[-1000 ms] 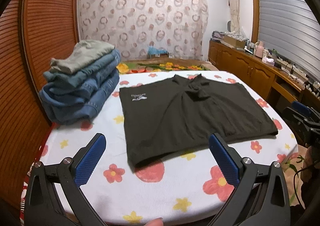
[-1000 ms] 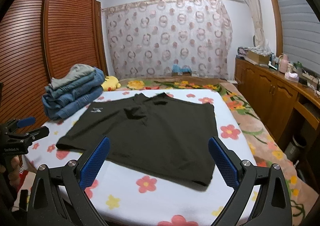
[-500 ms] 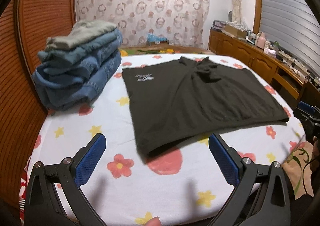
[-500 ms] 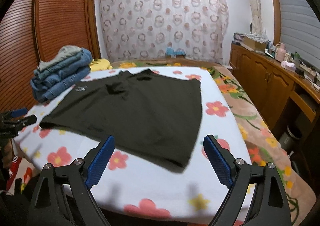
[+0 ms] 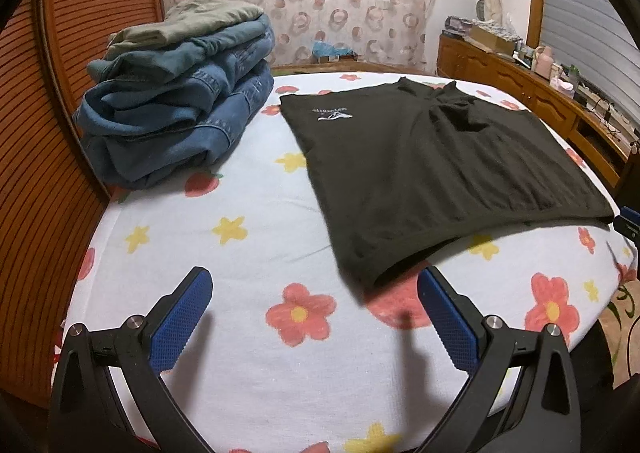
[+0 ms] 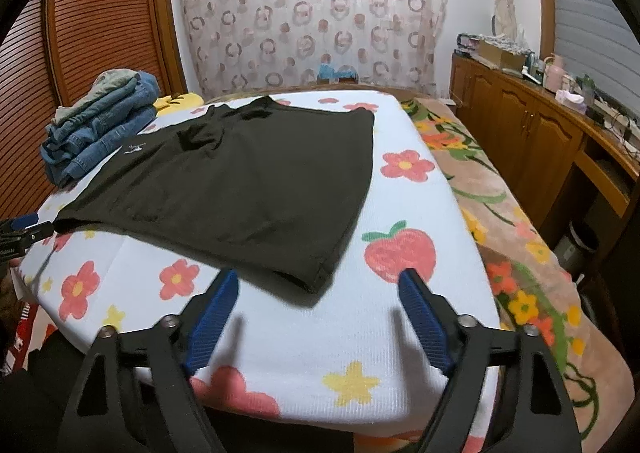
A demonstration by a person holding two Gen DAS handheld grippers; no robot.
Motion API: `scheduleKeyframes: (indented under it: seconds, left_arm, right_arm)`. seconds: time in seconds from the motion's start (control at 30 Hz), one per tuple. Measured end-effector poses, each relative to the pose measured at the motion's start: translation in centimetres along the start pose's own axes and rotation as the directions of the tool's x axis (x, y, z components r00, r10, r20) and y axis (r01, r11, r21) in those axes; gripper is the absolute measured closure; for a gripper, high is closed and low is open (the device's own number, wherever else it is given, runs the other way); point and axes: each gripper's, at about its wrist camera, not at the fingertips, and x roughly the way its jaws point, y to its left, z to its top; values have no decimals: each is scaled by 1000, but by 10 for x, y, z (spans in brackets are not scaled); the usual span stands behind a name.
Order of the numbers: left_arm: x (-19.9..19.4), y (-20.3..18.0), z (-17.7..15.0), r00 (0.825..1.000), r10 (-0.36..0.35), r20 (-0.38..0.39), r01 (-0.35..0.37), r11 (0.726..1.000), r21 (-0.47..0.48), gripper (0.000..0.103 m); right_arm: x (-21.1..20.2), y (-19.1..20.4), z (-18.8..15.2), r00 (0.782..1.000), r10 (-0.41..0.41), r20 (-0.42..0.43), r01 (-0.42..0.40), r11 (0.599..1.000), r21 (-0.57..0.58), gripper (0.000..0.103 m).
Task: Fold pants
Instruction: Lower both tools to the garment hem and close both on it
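We see the dark olive-black knit pants (image 5: pixel 432 173) lying flat on the white flower-printed bed cover (image 5: pixel 248 333), next to a stack of folded blue jeans (image 5: pixel 176 109). The near hem runs left to right in front of us. Our left gripper (image 5: pixel 316 317) faces the hem's left corner, our right gripper (image 6: pixel 320 309) the right corner. Both have fingers wide apart, holding nothing, and seem equally near.
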Motion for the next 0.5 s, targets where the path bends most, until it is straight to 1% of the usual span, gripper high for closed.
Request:
scheduleKeyframes:
  seconds: [0.1, 0.2, 0.27, 0.33, 0.37, 0.43, 0.5]
  left_arm:
    - [4, 2, 0, 1000, -4, -11, 4, 1000, 3, 1]
    - [7, 1, 1, 1000, -11, -19, 11, 1000, 9, 5]
    - [9, 0, 1, 999, -19, -28, 19, 1000, 9, 6]
    - [11, 0, 2, 999, -30, -35, 31, 999, 14, 11]
    - [11, 0, 1, 999, -35, -38, 35, 999, 14, 13]
    - [13, 1, 2, 998, -47, -45, 47, 999, 12, 19]
    - [13, 0, 3, 998, -51, -41, 52, 999, 9, 23]
  right_arm:
    - [1, -2, -2, 1000, 3, -14, -3, 1000, -6, 31]
    - [0, -1, 1, 1000, 5, -26, -5, 1000, -3, 32]
    - [0, -1, 1, 999, 3, -41, -3, 1000, -4, 32]
    - [-3, -1, 0, 999, 4, -44, -5, 1000, -12, 32]
    - [-4, -1, 0, 999, 5, -44, -6, 1000, -17, 35]
    - [-8, 0, 0, 999, 3, -44, -4, 1000, -25, 40]
    - [-5, -2, 3, 999, 4, -42, -5, 1000, -30, 58]
